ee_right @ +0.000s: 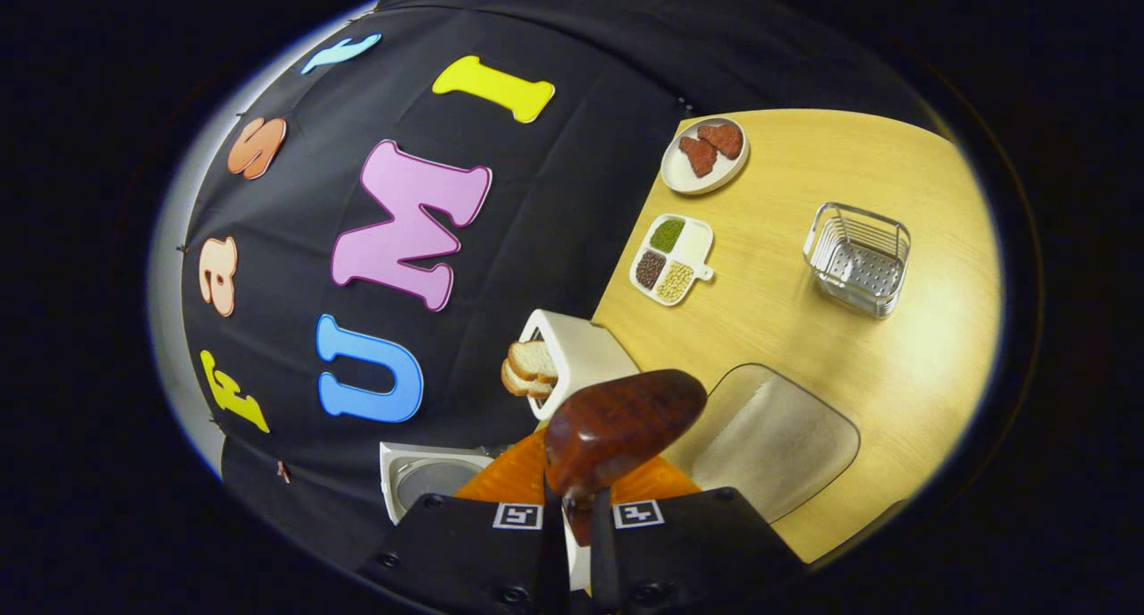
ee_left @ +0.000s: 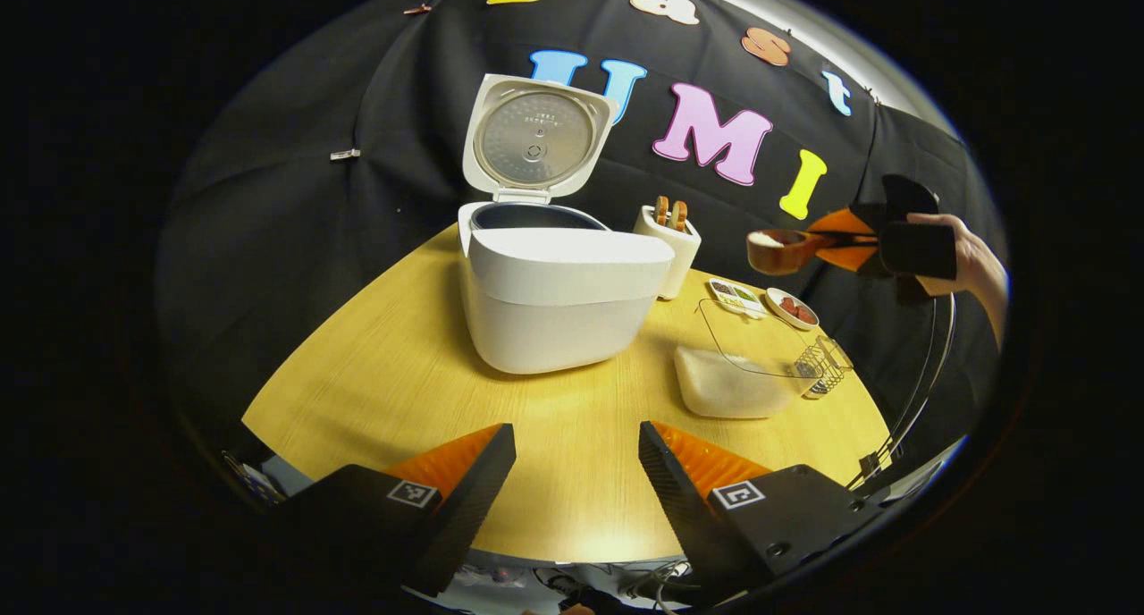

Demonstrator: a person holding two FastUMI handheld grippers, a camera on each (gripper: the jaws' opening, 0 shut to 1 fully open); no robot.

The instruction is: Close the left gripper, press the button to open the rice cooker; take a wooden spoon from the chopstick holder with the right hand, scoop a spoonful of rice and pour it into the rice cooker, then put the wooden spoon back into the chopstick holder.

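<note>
Right tool (ee_right: 572, 517) grips wooden spoon (ee_right: 617, 432), above rice container (ee_right: 778, 445).

Left gripper view is looking level across the table (ee_left: 572, 472) from its near edge; right gripper view is looking steeply down, rolled sideways, both taking in the rice cooker (ee_left: 559, 302) and chopstick holder (ee_right: 581, 356).

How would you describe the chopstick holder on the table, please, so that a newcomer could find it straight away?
Start from the white rice cooker, standing with its lid up on the round wooden table. Right beside it, towards the black cloth wall, stands the chopstick holder, a small white upright tub. Unlike the flat dishes and the clear rice container nearby, it has brown wooden handles poking out of its top.
</note>
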